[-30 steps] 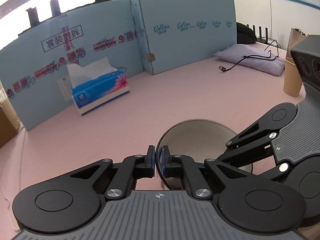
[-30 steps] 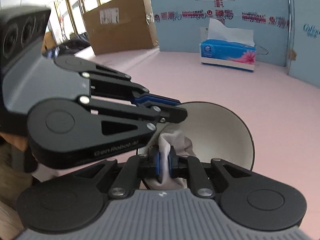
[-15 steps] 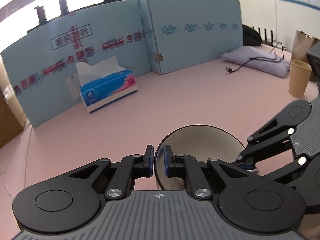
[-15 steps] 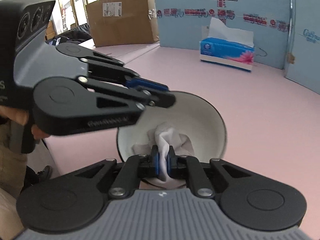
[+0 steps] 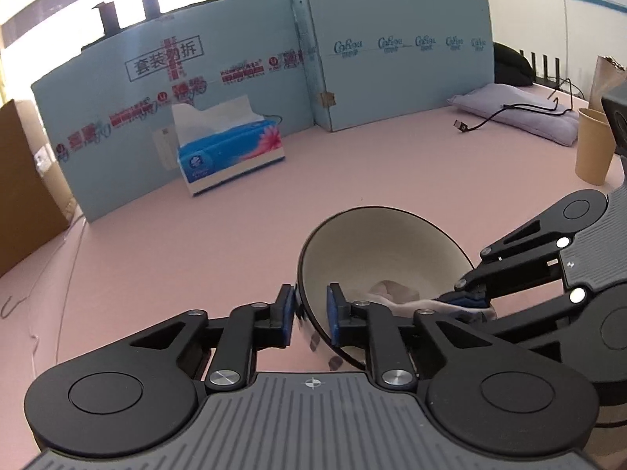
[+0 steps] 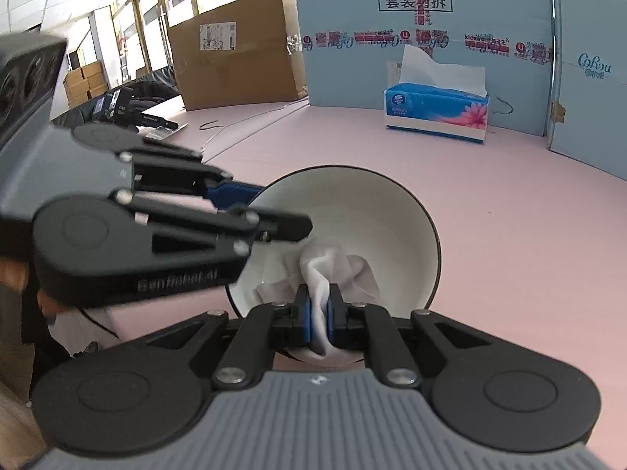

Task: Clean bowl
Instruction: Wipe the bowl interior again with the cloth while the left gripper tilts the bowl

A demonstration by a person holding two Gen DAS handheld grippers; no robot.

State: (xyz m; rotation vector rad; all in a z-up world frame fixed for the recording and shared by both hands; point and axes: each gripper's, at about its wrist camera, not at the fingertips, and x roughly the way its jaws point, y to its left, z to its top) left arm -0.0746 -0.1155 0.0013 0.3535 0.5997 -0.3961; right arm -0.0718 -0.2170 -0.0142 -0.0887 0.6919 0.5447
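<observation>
**Bowl tilted on its rim, tissue pressed inside**

Now the left tool [image 5: 309, 315] clamps the near rim of the bowl [image 5: 364, 250], one blue pad outside the dark wall and one inside against the cream lining. The bowl is tipped, its opening turned toward the right tool [image 6: 319, 315], above the pink desk [image 5: 352, 164]; whether its base touches the desk cannot be told. The right tool is closed narrowly on a wad of white tissue [image 6: 333, 270], which sits against the lower inner wall of the bowl. From the left wrist view the right tool's fingertips reach over the bowl's right edge with the tissue just beneath them.

Well behind, a blue tissue box [image 6: 437, 111] stands near a light blue cardboard screen [image 5: 392, 74]. A brown paper cup [image 5: 593, 145] stands at the far right, beside a lilac cushion [image 5: 517, 113] carrying a black cable [image 5: 505, 111].
</observation>
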